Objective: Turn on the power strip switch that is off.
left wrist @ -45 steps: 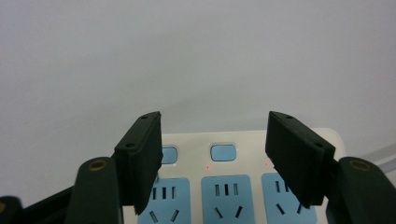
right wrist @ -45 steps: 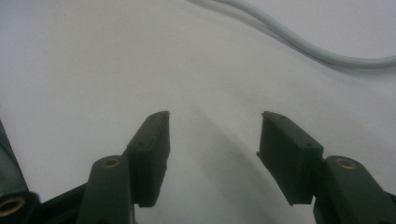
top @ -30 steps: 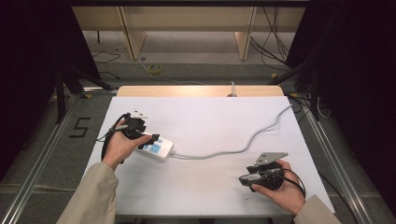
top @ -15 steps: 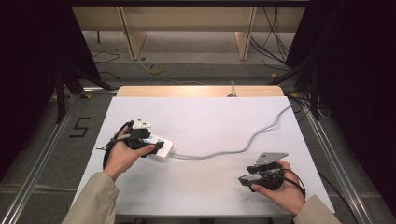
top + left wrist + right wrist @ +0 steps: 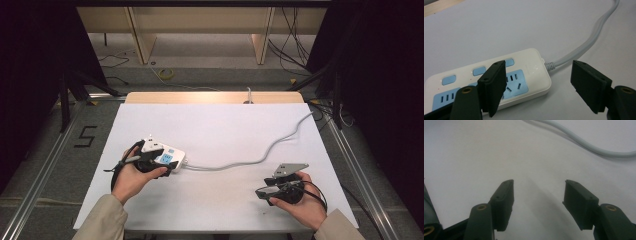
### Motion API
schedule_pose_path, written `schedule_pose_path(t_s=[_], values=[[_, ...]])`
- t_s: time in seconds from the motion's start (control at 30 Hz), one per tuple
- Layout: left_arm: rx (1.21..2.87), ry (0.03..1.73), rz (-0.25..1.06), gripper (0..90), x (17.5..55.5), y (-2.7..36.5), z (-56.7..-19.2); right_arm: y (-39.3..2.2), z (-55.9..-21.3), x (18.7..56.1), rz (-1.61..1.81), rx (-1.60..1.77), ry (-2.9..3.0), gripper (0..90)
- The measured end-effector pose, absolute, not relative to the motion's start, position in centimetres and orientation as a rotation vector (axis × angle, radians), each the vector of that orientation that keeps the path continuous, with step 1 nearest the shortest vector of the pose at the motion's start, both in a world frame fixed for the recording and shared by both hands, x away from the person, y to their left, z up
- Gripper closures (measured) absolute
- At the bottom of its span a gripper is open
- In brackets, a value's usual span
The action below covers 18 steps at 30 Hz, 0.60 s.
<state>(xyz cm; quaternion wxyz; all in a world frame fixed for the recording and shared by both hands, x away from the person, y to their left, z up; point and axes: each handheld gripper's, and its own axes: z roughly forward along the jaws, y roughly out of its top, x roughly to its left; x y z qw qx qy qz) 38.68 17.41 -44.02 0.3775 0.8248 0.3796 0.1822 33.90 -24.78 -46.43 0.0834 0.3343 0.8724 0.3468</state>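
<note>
Left gripper view shows the white plastic power strip with pale-blue sockets [image 5: 489,82] under the left gripper [image 5: 537,87], jaws spread — its grey cord [image 5: 584,45] running off. High view places it left of centre on the white table [image 5: 225,125]; the right gripper [image 5: 261,192], released, sits near the front edge.
</note>
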Motion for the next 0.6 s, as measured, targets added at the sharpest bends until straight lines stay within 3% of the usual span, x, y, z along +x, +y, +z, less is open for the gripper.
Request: schedule_pose_path(t_s=[0.6], values=[[2.119,0.914,0.467,27.8,36.3,17.3,-46.4,-24.8,-46.5,33.9,1.034,0.994,2.608,41.5]])
